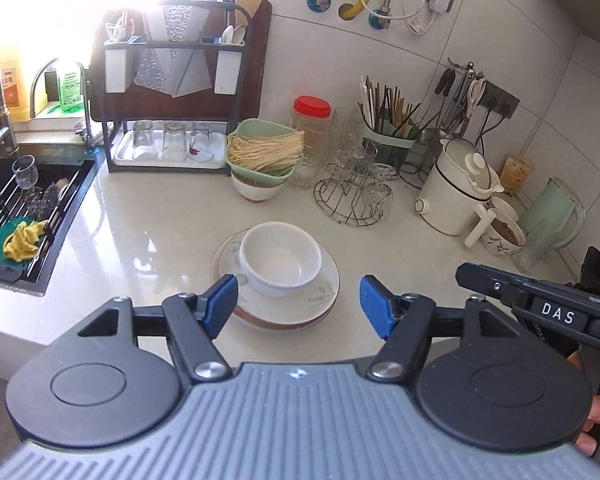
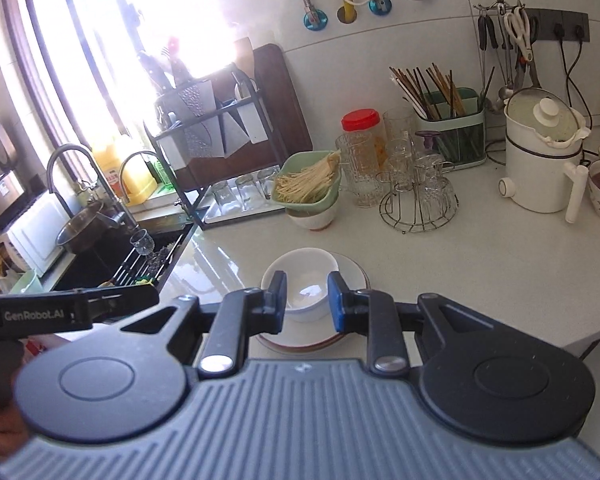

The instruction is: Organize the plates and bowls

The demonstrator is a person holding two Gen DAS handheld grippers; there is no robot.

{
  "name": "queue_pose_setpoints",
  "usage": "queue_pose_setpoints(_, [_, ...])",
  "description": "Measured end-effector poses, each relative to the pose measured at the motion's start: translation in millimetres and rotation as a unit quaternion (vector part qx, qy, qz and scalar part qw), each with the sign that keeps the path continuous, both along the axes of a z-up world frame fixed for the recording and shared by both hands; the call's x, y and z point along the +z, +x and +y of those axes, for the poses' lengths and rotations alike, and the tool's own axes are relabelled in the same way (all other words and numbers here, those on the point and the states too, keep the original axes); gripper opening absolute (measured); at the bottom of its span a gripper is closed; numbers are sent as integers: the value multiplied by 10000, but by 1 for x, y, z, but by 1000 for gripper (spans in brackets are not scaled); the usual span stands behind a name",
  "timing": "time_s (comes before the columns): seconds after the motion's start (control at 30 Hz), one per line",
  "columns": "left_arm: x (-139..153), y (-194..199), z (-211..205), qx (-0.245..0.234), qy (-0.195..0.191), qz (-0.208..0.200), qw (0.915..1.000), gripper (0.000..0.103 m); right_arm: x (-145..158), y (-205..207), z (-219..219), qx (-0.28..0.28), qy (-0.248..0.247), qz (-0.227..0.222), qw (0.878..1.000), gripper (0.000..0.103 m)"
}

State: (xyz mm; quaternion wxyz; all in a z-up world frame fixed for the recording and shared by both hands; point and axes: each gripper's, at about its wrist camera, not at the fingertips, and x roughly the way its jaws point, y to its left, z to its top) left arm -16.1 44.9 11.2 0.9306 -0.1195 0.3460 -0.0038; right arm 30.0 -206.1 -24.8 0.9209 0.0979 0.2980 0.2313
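A white bowl (image 1: 280,256) sits upright on a short stack of floral plates (image 1: 320,298) in the middle of the pale counter (image 1: 148,240). My left gripper (image 1: 298,286) hovers above and in front of the stack, open wide, with nothing between its blue pads (image 1: 220,300). In the right wrist view the same bowl (image 2: 300,266) and plates (image 2: 354,272) lie just beyond my right gripper (image 2: 307,285). Its jaws stand narrowly apart and hold nothing. Each gripper's body shows at the edge of the other's view.
A green basket of noodles (image 1: 264,152) rests on a bowl behind the stack. A wire rack of glasses (image 1: 352,196), a white pot (image 1: 456,188) and a mug (image 1: 500,236) stand to the right. The sink (image 1: 20,208) lies left, a dish rack (image 1: 172,80) behind.
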Motion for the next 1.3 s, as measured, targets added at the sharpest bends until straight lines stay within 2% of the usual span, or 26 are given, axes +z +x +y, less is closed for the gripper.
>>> queue_pose_setpoints(0.1, [2, -16, -5, 17, 9, -49, 10000, 76, 0, -16, -5, -26, -21, -86, 10000, 27])
queue_pose_setpoints(0.2, [3, -30, -10, 15, 5, -105, 9999, 85, 0, -28, -11, -76, -11, -144, 9999, 27])
queue_pose_setpoints(0.4, [0, -49, -20, 55, 130, -148, 9998, 95, -3, -47, -21, -205, -56, -231, 9995, 27])
queue_pose_setpoints(0.47, [0, -54, -22, 70, 191, -155, 9997, 96, -5, -52, -24, -237, -50, -254, 9994, 38])
queue_pose_setpoints(0.5, [-1, -56, -23, 72, 242, -137, 9996, 97, -6, -54, -25, -249, -51, -274, 9993, 49])
queue_pose_setpoints(0.53, [-2, -58, -24, 93, 294, -122, 9995, 97, -7, -57, -27, -249, -57, -310, 9992, 54])
queue_pose_setpoints(0.7, [-8, -65, -22, 191, 293, -19, 9994, 99, -13, -66, -27, -217, -122, -292, 9993, 56])
queue_pose_setpoints(0.77, [-9, -67, -22, 234, 315, 0, 9992, 100, -15, -70, -26, -186, -135, -323, 9992, 68])
queue_pose_setpoints(0.8, [-10, -68, -21, 245, 327, 10, 9992, 100, -16, -71, -27, -192, -139, -340, 9991, 82])
queue_pose_setpoints(0.83, [-11, -69, -21, 255, 340, 25, 9991, 100, -17, -72, -27, -216, -153, -362, 9990, 92])
queue_pose_setpoints(1.3, [-17, -70, -25, 314, 443, 128, 9984, 100, -22, -74, -31, -421, -243, -422, 9979, 92])
